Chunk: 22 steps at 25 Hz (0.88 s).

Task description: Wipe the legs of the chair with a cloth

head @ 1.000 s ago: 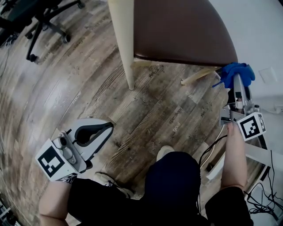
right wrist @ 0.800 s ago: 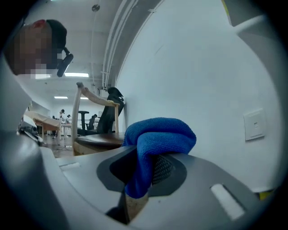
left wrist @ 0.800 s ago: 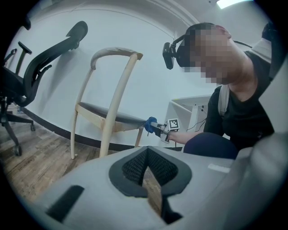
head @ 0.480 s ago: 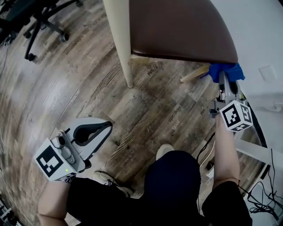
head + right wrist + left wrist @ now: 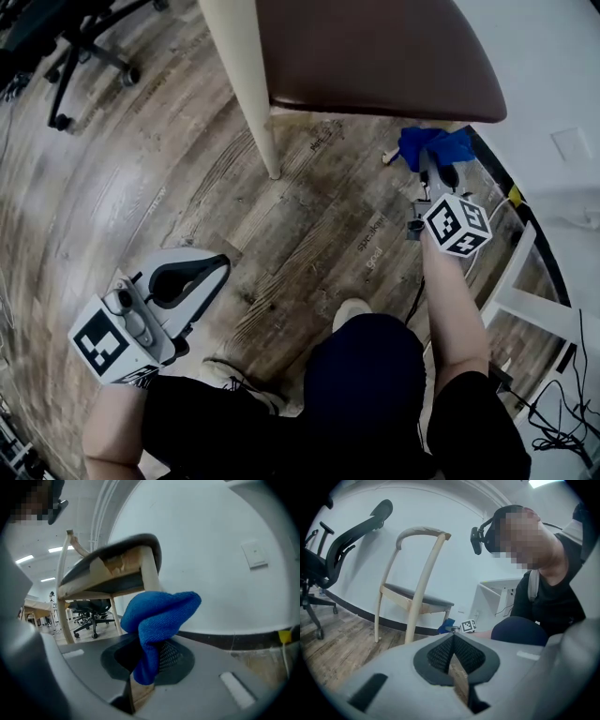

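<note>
Blue cloth held at the chair's leg, low under the seat.

The right gripper (image 5: 433, 167) (image 5: 149, 666) has its jaws clamped on a bunched blue cloth (image 5: 433, 145) (image 5: 159, 613). The cloth lies over the pale chair leg (image 5: 391, 156) (image 5: 150, 573) near its foot, beneath the brown seat (image 5: 375, 56) of the wooden chair (image 5: 412, 588). The left gripper (image 5: 221, 266) (image 5: 453, 640) hangs well apart, low over the plank floor (image 5: 309, 234); its jaws are closed tip to tip with nothing between them. An office chair (image 5: 84, 42) stands well off to the left.
</note>
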{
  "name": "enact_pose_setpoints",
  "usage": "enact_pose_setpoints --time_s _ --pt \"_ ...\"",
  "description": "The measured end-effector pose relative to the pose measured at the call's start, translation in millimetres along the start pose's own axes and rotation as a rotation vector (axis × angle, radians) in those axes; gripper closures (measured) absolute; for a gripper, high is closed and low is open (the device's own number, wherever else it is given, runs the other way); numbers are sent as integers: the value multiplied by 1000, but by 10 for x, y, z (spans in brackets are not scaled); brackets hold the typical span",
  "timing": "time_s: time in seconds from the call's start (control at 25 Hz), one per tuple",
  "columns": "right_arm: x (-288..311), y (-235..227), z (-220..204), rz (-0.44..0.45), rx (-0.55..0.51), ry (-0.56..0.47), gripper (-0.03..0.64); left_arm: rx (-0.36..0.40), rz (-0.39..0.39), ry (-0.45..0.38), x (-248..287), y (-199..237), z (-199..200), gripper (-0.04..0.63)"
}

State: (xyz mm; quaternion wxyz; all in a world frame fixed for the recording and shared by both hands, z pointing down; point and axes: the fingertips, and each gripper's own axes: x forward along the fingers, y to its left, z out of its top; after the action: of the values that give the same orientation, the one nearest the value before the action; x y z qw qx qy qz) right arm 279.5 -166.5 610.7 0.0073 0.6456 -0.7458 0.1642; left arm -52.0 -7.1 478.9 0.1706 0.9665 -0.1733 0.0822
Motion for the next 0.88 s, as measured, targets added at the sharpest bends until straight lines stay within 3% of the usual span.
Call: enact_pose_setpoints --time_s 0.48,0.72,0.88 --pt "448 -381 -1508 -14 316 290 551 -12 22 6 -84 81 -40 598" --pt "529 -546 -2062 -92 501 438 551 -22 30 12 -125 128 -77 598" --pt "546 -600 -2239 -130 629 480 549 -28 30 6 -165 151 -81 598"
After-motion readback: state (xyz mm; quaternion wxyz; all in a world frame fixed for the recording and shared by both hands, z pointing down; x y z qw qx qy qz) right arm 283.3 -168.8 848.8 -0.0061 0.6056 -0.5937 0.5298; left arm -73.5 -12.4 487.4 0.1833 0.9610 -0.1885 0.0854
